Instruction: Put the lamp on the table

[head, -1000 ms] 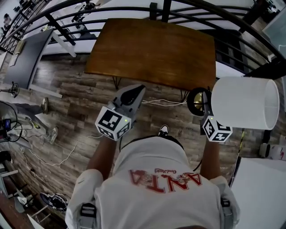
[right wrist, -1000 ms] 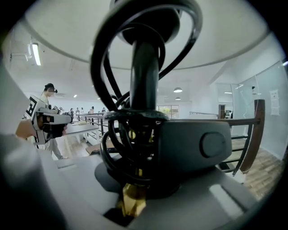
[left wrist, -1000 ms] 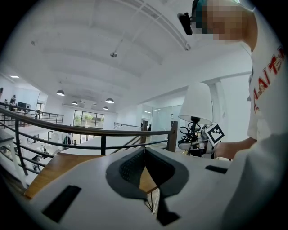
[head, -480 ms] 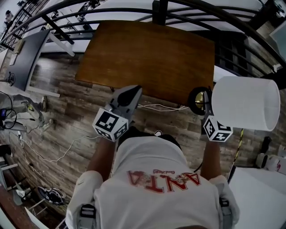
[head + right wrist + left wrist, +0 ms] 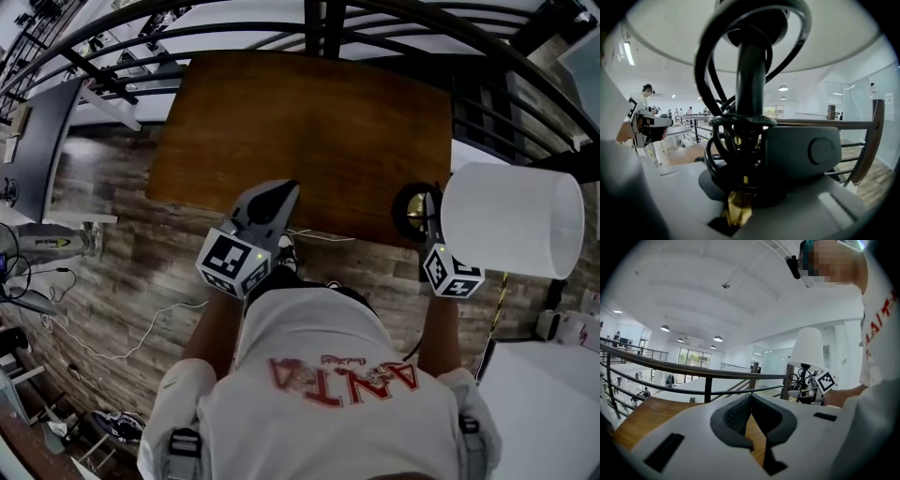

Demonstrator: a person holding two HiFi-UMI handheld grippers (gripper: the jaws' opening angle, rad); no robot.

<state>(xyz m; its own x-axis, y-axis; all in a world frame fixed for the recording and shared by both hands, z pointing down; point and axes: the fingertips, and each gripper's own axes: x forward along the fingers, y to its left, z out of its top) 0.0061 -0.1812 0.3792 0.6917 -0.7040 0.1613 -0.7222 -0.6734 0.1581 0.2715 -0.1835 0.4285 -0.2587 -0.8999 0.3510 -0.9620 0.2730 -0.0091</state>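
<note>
The lamp has a white drum shade (image 5: 511,220), a black stem (image 5: 750,70) wound with black cord, and a round dark base (image 5: 411,212). My right gripper (image 5: 429,231) is shut on the lamp low on its stem and holds it tilted, shade to the right, with its base over the near right edge of the brown wooden table (image 5: 309,122). In the left gripper view the lamp (image 5: 808,350) stands at the right. My left gripper (image 5: 279,194) is shut and holds nothing; its tip overlaps the table's near edge. Its pads meet in the left gripper view (image 5: 750,401).
A black metal railing (image 5: 319,14) runs just behind the table. Around it is wood plank floor (image 5: 131,253) with loose cables (image 5: 112,328) at the left. A white surface (image 5: 544,403) lies at the lower right, and a grey desk (image 5: 37,141) at the far left.
The table has come closer in the head view. Both grippers, which were short of its near edge, now overlap that edge. The lamp stays in the right gripper.
</note>
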